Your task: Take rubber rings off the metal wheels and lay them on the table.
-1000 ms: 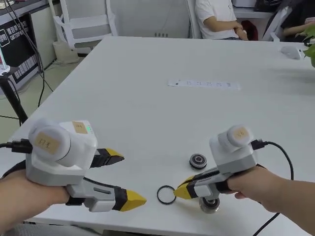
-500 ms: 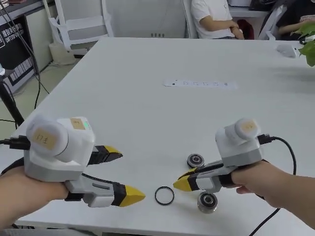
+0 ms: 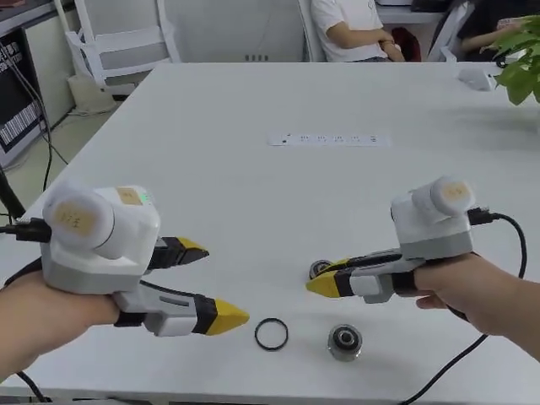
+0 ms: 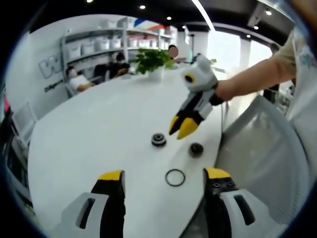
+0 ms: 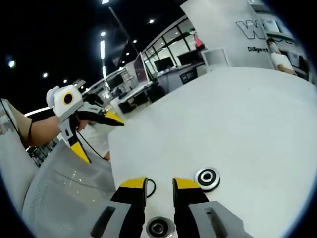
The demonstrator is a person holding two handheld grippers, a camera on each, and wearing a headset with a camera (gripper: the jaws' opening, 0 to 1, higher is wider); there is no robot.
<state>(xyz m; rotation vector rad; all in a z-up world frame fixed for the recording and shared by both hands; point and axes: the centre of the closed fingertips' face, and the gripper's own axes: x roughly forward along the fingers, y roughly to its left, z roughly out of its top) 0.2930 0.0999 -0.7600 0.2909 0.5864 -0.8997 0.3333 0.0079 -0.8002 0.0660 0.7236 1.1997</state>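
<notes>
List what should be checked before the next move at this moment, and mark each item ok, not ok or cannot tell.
1. One ring is off and lying flat: ok. The rubber ring lies alone on the table.
2. The near wheel is stripped: ok. Its rim looks like bare metal.
3. The far wheel is stripped: not ok. It still shows a dark outer band.
4. The left hand-held gripper is free: ok. Its jaws are wide apart and empty.
5. The right hand-held gripper is free: ok. Its jaws are narrowly apart and hold nothing.
6. The right hand-held gripper is lined up on the far wheel: cannot tell.
</notes>
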